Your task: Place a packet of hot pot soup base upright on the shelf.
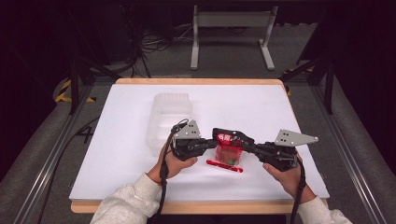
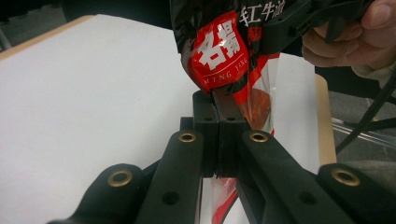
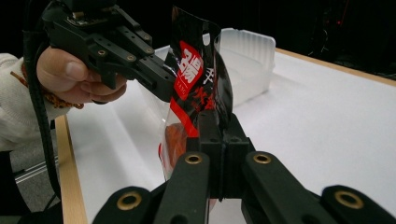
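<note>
Both grippers — left gripper [image 1: 211, 143] and right gripper [image 1: 246, 146] — we hold clamped on the snack bag [image 1: 228, 148], hanging upright between them above the surface [image 1: 261, 107]. Its red strip [image 1: 224, 165] lies at 6 o'clock below; the clear bin [image 1: 169, 119] sits at 10 o'clock, nearer our left hand.

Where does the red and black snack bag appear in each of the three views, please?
High view: snack bag at centre, between both tongs.
Left gripper view: snack bag top centre.
Right gripper view: snack bag upper centre.
Shared landmark: the white table.
</note>
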Demonstrator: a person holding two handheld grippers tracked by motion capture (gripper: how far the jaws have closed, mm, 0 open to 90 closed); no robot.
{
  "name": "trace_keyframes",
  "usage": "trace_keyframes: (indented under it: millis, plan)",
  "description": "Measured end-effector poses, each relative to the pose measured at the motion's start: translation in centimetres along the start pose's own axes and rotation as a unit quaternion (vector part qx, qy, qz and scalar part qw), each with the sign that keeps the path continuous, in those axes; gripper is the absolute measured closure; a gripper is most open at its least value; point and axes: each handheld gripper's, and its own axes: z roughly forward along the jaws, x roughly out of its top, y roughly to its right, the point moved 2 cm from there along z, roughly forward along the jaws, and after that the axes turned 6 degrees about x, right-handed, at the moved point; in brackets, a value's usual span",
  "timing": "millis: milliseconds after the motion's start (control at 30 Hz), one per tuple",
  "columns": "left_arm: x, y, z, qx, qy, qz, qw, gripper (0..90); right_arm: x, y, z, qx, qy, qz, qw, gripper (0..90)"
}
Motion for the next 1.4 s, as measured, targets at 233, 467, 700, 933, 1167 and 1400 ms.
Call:
trace_keyframes:
  millis: [233,467,700,933,1167,1400]
  plan:
    - [0.2,-1.1,-1.5,0.022,0.009,0.000,0.9997,89.5,2.1,0.1,1.6,0.007,-0.008,-0.019,0.9998,89.5]
    - [0.1,-2.5,-3.1,0.048,0.021,-0.006,0.9986,89.5,3.9,0.1,3.7,0.007,-0.013,-0.039,0.9991,89.5]
    - [0.2,-3.9,-4.8,0.078,0.029,-0.012,0.9965,89.7,5.8,0.2,5.9,0.013,-0.014,-0.056,0.9983,89.5]
    - [0.4,-5.7,-6.6,0.106,0.040,-0.021,0.9933,89.7,7.6,0.5,8.2,0.017,-0.012,-0.070,0.9973,89.5]
    - [0.9,-8.2,-7.9,0.136,0.044,-0.030,0.9893,89.7,9.9,1.3,11.4,0.013,-0.009,-0.084,0.9963,89.4]
    - [0.3,-10.8,-8.5,0.156,0.061,-0.043,0.9849,89.9,10.9,2.3,14.0,0.010,-0.006,-0.089,0.9959,89.5]
